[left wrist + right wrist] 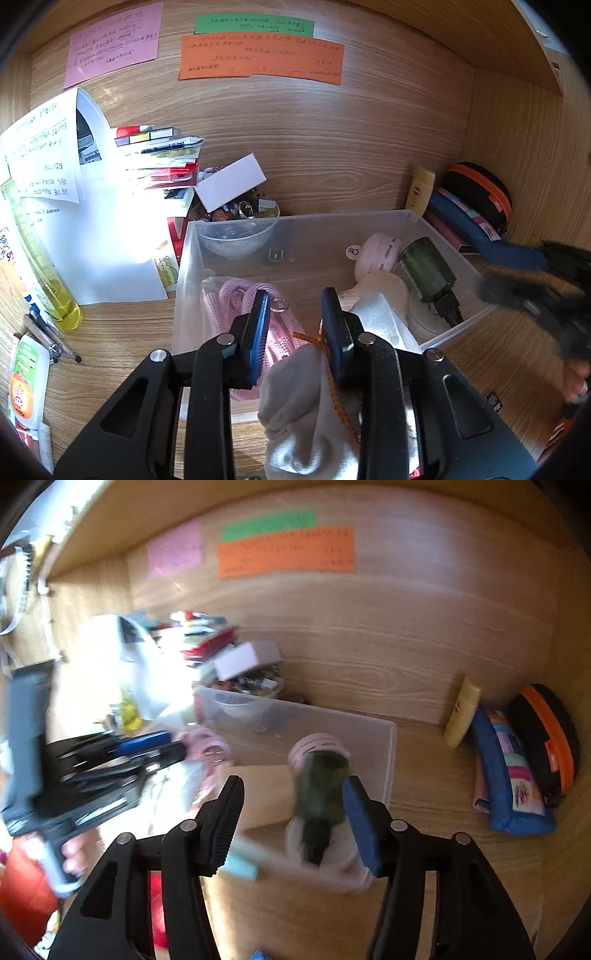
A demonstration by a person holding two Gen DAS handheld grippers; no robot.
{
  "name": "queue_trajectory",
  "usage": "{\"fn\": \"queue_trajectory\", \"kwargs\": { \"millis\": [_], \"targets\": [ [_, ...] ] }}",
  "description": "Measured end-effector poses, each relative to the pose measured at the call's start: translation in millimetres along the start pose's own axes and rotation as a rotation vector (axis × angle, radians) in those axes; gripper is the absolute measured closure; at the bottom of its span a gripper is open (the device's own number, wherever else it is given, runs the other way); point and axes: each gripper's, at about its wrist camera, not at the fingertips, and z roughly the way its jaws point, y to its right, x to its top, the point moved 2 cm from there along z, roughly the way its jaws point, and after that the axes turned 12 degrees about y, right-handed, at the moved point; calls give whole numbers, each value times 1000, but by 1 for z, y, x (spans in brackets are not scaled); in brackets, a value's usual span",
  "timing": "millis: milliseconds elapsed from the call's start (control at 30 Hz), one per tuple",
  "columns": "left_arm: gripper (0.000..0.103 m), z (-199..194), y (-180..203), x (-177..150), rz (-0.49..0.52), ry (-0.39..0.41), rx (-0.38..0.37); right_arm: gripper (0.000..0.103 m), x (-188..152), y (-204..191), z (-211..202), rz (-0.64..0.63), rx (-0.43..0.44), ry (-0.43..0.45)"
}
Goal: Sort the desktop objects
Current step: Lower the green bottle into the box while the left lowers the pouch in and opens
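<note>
White sock point(314, 413) between left claw point(295, 325)

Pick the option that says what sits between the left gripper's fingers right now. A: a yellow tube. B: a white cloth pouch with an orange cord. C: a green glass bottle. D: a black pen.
B: in the left wrist view the left gripper has its blue pads around the white cloth pouch, whose orange cord runs along the right pad, above the clear plastic bin.
</note>
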Motion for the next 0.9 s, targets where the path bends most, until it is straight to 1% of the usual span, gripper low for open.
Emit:
{"fn": "queue_trajectory", "kwargs": {
  "millis": [67, 100, 133, 233, 267, 300, 333, 400, 467, 533, 633, 700, 800, 900],
  "targets": [
    [72, 0, 0, 0, -3, -1, 1, 51, -9, -10, -16, 6, 65, 3],
    [72, 1, -1, 0, -4, -1, 1, 51, -17, -17, -23, 23, 120, -4],
    [72, 1, -1, 0, -4, -1, 1, 51, -23, -24, -24, 27, 158, -24],
    [72, 1, -1, 1, -1, -1, 2, 51, -46, -47, -22, -9, 211, -92],
    [72, 1, -2, 0, -1, -1, 1, 55, -51, -53, -19, -23, 217, -105],
    [72, 1, -2, 0, -2, -1, 1, 62, -56, -60, -14, -42, 221, -118],
    [72, 1, -2, 0, -2, 0, 2, 67, -60, -65, -8, -57, 222, -131],
    [72, 1, -2, 0, 1, 0, 3, 82, -65, -76, 6, -69, 238, -161],
    [72, 1, -3, 0, 1, -1, 2, 88, -67, -84, 19, -79, 244, -171],
    [70, 1, -3, 0, -1, -2, 5, 89, -65, -90, 24, -90, 234, -150],
    [70, -1, -5, 1, -8, -15, 14, 90, -57, -93, 24, -90, 247, -119],
    [70, -3, -9, 2, -33, -21, -4, 91, -55, -95, 24, -90, 255, -117],
    [70, -10, -12, 3, -49, -13, -18, 92, -52, -97, 20, -99, 254, -100],
    [70, -15, -18, 6, -71, 3, -6, 92, -42, -98, 12, -90, 272, -78]
  ]
}}
